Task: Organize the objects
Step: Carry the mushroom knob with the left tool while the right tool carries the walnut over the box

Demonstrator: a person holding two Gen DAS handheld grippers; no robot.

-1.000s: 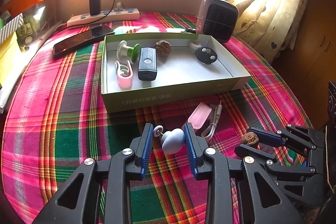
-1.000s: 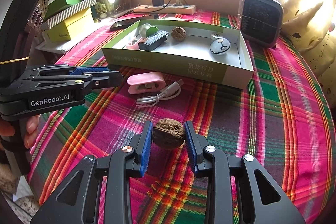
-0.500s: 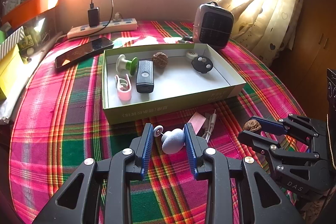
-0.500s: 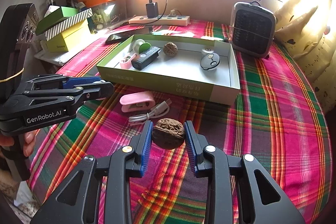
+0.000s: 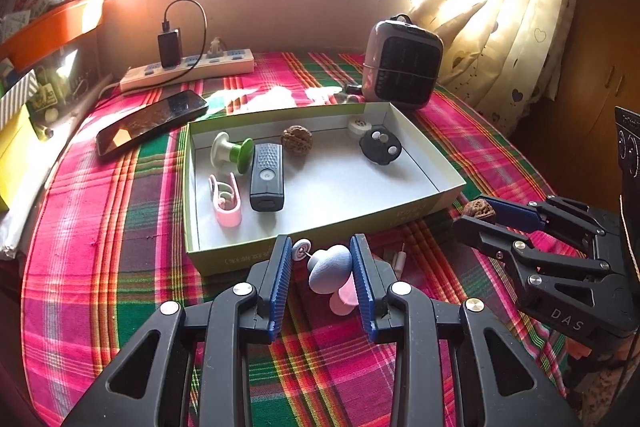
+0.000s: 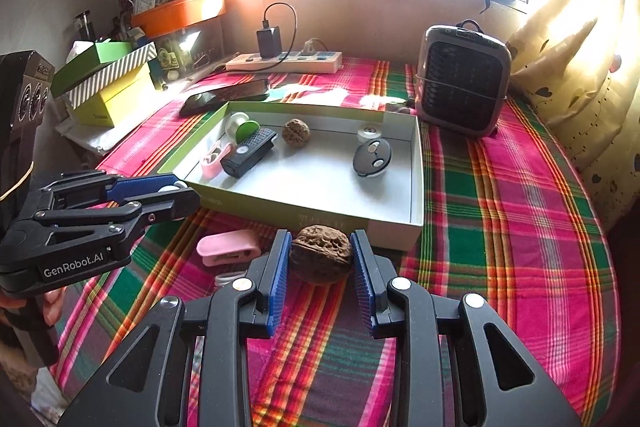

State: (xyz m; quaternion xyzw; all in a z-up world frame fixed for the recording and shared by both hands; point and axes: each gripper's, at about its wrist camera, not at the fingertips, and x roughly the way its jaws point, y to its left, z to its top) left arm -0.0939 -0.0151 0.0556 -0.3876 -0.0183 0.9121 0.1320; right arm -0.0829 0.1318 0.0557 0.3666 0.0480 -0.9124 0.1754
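My left gripper is shut on a pale blue-grey knob-shaped object and holds it above the cloth, near the front wall of the green-and-white box. My right gripper is shut on a brown walnut, lifted near the box's front right corner; it also shows in the left wrist view. The box holds a second walnut, a black remote, a pink clip, a green-and-white spool and a black round fob.
A pink case with a white cable lies on the plaid cloth before the box. A small heater, a phone and a power strip stand behind it. Boxes are stacked at the left.
Both grippers have risen and moved forward toward the box, each still holding its object. The box looks nearer in both views.
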